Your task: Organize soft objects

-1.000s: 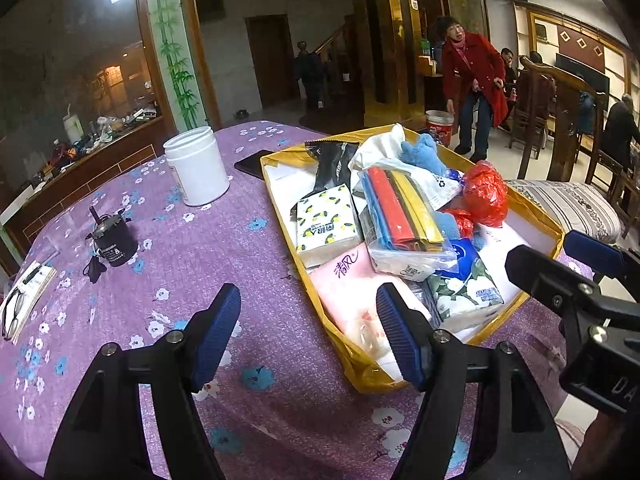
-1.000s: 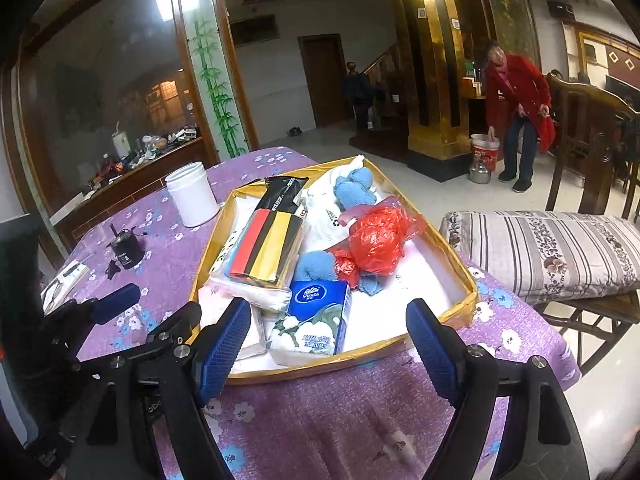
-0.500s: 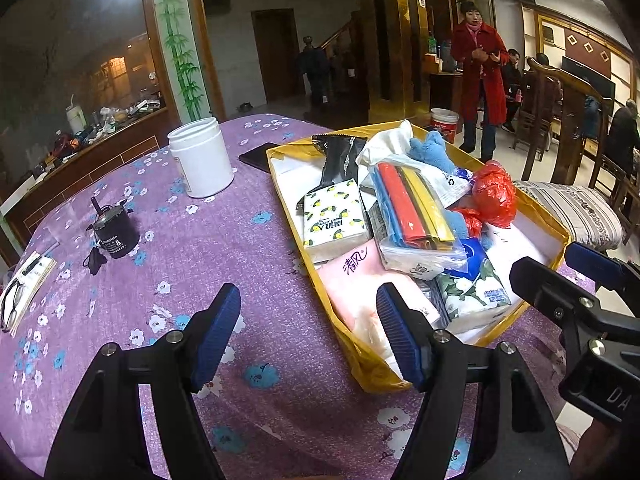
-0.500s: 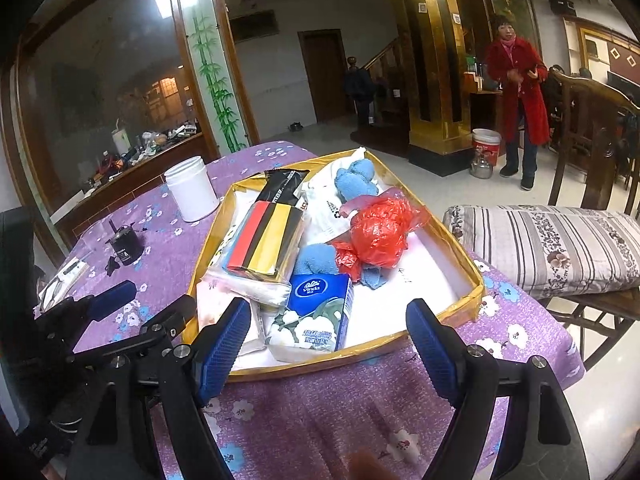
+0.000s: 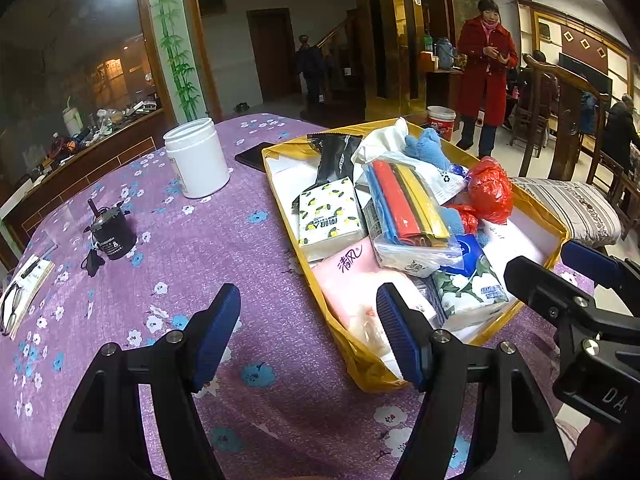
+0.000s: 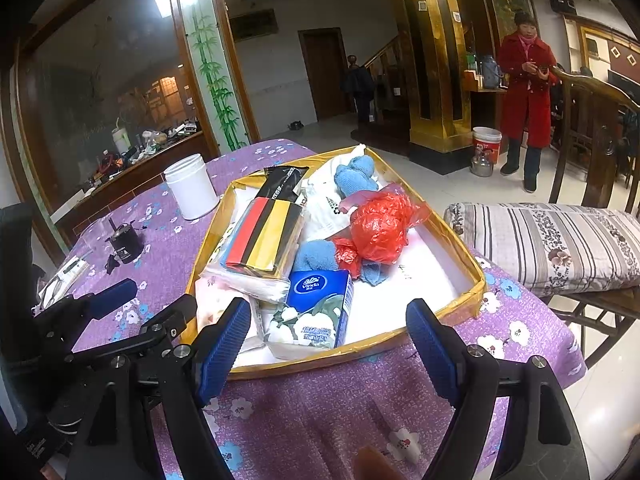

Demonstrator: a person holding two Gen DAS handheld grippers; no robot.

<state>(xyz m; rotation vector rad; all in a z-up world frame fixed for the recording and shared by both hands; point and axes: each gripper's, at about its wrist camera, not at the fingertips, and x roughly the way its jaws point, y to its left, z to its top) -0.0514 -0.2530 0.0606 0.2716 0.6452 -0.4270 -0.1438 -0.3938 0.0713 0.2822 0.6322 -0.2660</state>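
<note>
A shallow yellow-rimmed tray (image 5: 558, 228) (image 6: 466, 304) on the purple flowered tablecloth holds soft goods: a lemon-print tissue pack (image 5: 330, 216), a pink tissue pack (image 5: 352, 280), a blue Vinda tissue pack (image 6: 316, 312) (image 5: 472, 284), a clear bag of coloured strips (image 6: 264, 236) (image 5: 408, 204), blue cloths (image 6: 356, 174), a red plastic bag (image 6: 380, 224) (image 5: 490, 190) and a black packet (image 5: 334, 156). My left gripper (image 5: 308, 332) is open and empty above the cloth at the tray's near left corner. My right gripper (image 6: 328, 348) is open and empty before the tray's near edge.
A white jar (image 5: 196, 156), a small black cup (image 5: 110, 232), a dark phone (image 5: 252, 156) and glasses on a booklet (image 5: 20, 296) lie left of the tray. A chair with a striped cushion (image 6: 552, 244) stands right of the table. A woman in red (image 6: 526, 92) stands behind.
Both grippers stay open and almost still, with a slight drift of view toward the tray. The woman in red has straightened up and stepped nearer.
</note>
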